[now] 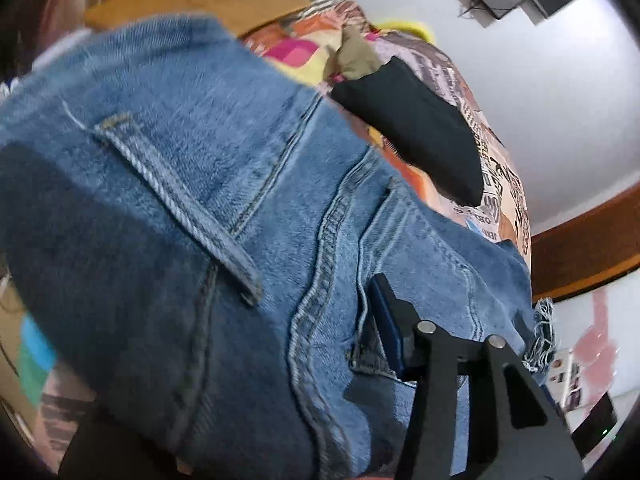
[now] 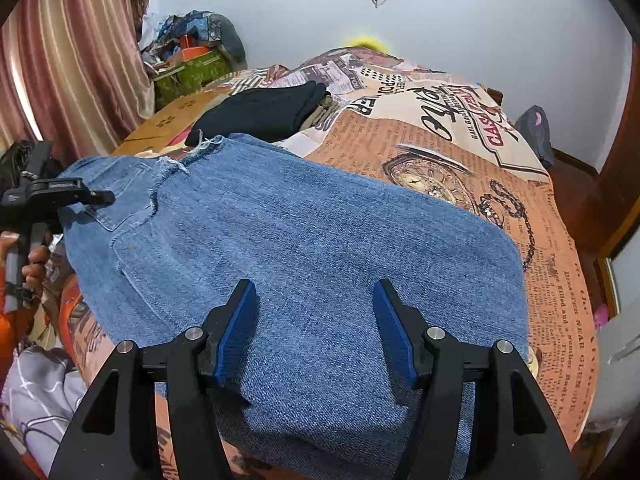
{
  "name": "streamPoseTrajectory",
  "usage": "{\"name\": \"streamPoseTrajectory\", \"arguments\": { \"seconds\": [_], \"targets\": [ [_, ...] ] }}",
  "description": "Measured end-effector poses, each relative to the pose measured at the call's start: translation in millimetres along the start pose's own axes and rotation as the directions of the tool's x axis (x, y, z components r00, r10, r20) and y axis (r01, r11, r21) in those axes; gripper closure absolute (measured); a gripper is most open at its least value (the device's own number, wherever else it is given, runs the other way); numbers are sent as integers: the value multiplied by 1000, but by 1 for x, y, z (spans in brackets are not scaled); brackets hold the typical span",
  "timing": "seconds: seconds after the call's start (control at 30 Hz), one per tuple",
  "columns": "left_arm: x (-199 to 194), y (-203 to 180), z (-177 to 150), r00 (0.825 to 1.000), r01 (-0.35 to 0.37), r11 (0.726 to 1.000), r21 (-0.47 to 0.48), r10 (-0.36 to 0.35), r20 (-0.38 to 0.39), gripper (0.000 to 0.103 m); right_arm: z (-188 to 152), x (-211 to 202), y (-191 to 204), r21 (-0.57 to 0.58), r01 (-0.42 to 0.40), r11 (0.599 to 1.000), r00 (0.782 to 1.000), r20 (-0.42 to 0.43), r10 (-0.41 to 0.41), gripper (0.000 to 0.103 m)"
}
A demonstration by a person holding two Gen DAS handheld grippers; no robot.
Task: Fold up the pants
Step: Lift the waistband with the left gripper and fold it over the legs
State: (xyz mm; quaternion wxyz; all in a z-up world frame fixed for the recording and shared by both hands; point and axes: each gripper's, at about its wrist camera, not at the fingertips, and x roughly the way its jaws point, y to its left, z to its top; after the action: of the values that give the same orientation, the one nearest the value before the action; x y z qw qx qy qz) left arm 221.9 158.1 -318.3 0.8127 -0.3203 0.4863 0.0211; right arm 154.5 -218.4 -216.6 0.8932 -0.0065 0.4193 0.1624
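Note:
Blue denim pants [image 2: 304, 240] lie folded on the newspaper-print bed cover, frayed hem at the far left. My right gripper [image 2: 316, 320] is open just above the near part of the denim, jaws wide apart and empty. My left gripper [image 2: 96, 198] shows at the left edge of the right wrist view, at the pocket and waist end. In the left wrist view the denim [image 1: 200, 208] fills the frame; only one blue pad [image 1: 386, 320] shows, the other finger is hidden under the cloth, so the left gripper is shut on the pants' waist area.
A folded black garment [image 2: 264, 114] lies on the bed [image 2: 460, 168] behind the pants, with an olive one under it. A cardboard box [image 2: 172, 120] and clutter stand by the curtain at the left. The bed edge drops off at the right.

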Motion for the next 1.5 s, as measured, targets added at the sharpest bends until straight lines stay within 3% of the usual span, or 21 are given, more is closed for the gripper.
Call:
{"name": "streamPoseTrajectory", "arguments": {
  "seconds": [0.1,0.27,0.43,0.6,0.77,0.97,1.07,1.2,1.3,1.5],
  "targets": [
    [-2,-8,-6,999,-40,999,30,39,25,57,0,-1,0,-4,-4,1000,1000,0,4,45],
    [-27,-41,-14,982,-162,969,186,139,131,66,-1,0,-3,-9,-16,1000,1000,3,17,45],
    [-55,-69,-15,967,-208,941,265,158,200,70,-3,-2,-7,12,-33,999,999,22,32,45],
    [-88,-104,-15,953,-206,926,317,117,278,79,-4,-5,-12,37,-69,997,997,30,68,45],
    [-113,-161,-26,930,-238,867,438,74,360,82,-6,-23,-16,50,-100,994,993,71,96,45],
    [-137,-214,-49,919,-208,809,550,-32,394,83,-11,-33,-24,27,-43,999,995,88,40,45],
    [-142,-237,-58,921,-186,778,600,-74,382,83,-18,-14,-34,60,-59,996,998,9,58,45],
    [-144,-261,-69,921,-189,739,647,-95,377,83,-23,-12,-35,60,-68,996,997,29,66,42],
    [-144,-276,-74,932,-156,728,668,-116,345,84,-23,-12,-35,63,-73,995,997,35,71,41],
    [-141,-309,-91,934,-136,661,738,-162,317,84,-27,-12,-39,80,-95,992,994,62,90,40]
  ]
}}
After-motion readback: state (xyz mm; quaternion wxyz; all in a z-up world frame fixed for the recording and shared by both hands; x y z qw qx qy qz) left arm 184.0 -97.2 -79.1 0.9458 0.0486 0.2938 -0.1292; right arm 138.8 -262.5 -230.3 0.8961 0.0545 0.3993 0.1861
